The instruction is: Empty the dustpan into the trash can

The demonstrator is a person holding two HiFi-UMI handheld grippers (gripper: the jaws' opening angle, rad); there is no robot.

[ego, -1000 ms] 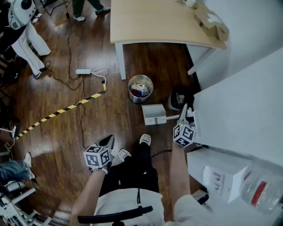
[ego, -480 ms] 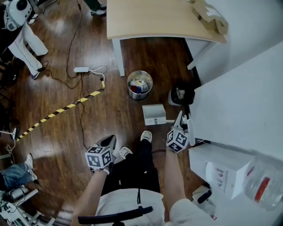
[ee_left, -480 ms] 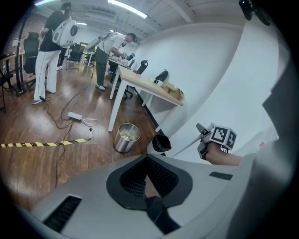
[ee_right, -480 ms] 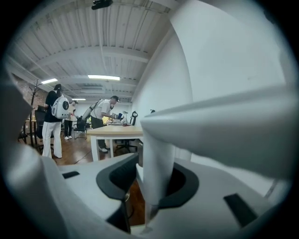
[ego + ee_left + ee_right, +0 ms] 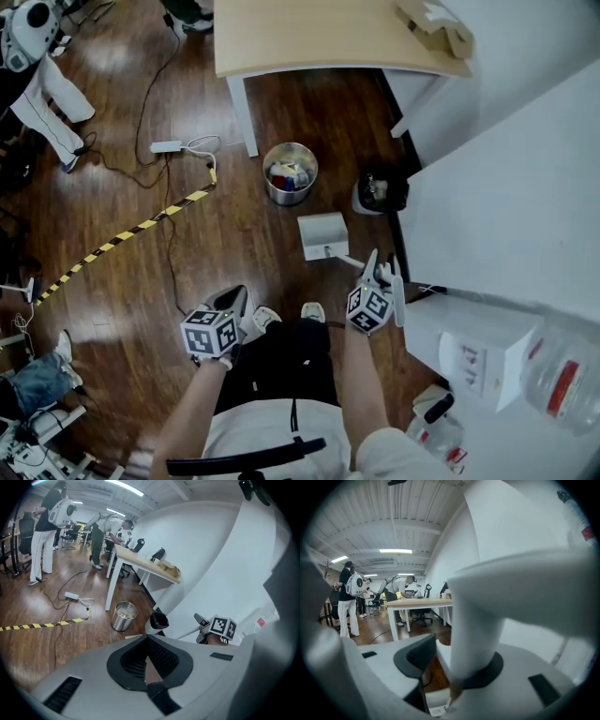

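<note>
The white dustpan (image 5: 323, 234) lies on the wooden floor, just below the round metal trash can (image 5: 290, 172), which holds rubbish. Its thin handle (image 5: 351, 262) runs back to my right gripper (image 5: 380, 270). In the right gripper view the white handle (image 5: 476, 634) stands between the jaws against the right pad, and a gap shows at the left pad (image 5: 417, 660). These jaws have just been opening. My left gripper (image 5: 230, 302) hangs over the floor by the person's left shoe, shut and empty; in its own view (image 5: 149, 667) the can (image 5: 123, 616) lies ahead.
A wooden desk (image 5: 328, 37) stands behind the can. A white table (image 5: 506, 216) fills the right, with a black container (image 5: 380, 190) at its foot. A white box (image 5: 469, 352) and a plastic bottle (image 5: 562, 380) sit near right. Cables, a power strip (image 5: 167, 147) and striped tape (image 5: 131, 232) cross the floor at left.
My right gripper has sunk and come back toward the person along the handle. The dustpan stays on the floor by the can. The left gripper has hardly moved.
</note>
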